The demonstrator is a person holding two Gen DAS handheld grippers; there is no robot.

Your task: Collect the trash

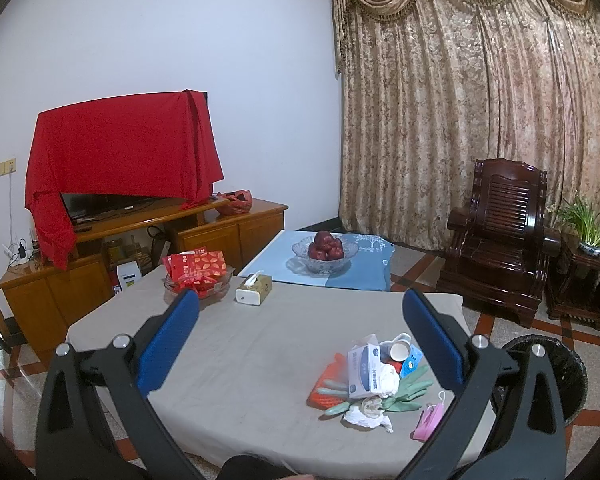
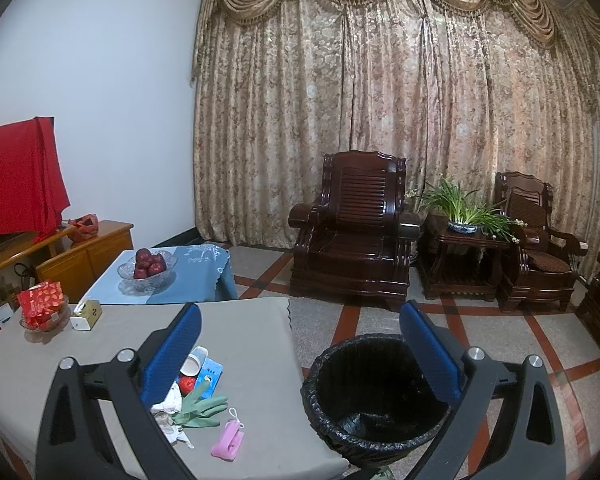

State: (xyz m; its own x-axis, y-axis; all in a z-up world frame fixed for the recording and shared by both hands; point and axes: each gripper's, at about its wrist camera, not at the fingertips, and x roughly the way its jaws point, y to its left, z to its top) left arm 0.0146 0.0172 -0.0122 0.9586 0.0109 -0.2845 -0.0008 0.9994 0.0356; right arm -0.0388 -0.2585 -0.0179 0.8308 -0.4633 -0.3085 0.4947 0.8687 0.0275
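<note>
- Grey cloth covers the table (image 1: pixel 236 368), which stands in a living room with white walls and heavy patterned curtains (image 1: pixel 480 120).
- Left gripper (image 1: pixel 300 344) hangs over the table with its blue fingers (image 1: pixel 168 344) wide apart and nothing between them.
- Right gripper (image 2: pixel 300 352) is likewise spread wide and empty; it sits above the table's edge, with the bin (image 2: pixel 374 398) showing between its fingers.
- Trash lies in a heap on the table's corner nearest the bin: a white-and-blue box (image 1: pixel 365 370), a paper cup (image 1: pixel 399 350) on its side, green rubber gloves (image 1: pixel 404 394), an orange net (image 1: pixel 326 384), crumpled tissue (image 1: pixel 364 414) and a blue packet (image 1: pixel 411 362).
- Pink mask (image 1: pixel 429 420) lies apart from the heap, just beside the table's edge and closer to the bin.
- Bin stands on the tiled floor just beside the table, lined with a black bag; I cannot tell what, if anything, is in it.
- Far side of the table holds a tissue box (image 1: pixel 254 289) and a glass dish of red packets (image 1: pixel 198 274).
- Beyond the table, a lower one with a blue cloth (image 1: pixel 356 268) carries a glass bowl of apples (image 1: pixel 325 251).
- Past that table, a wooden cabinet (image 1: pixel 140 248) bears a TV under a red drape (image 1: pixel 120 156).
- Dark wooden armchair (image 1: pixel 500 240) stands before the curtains, across the floor from the table.
</note>
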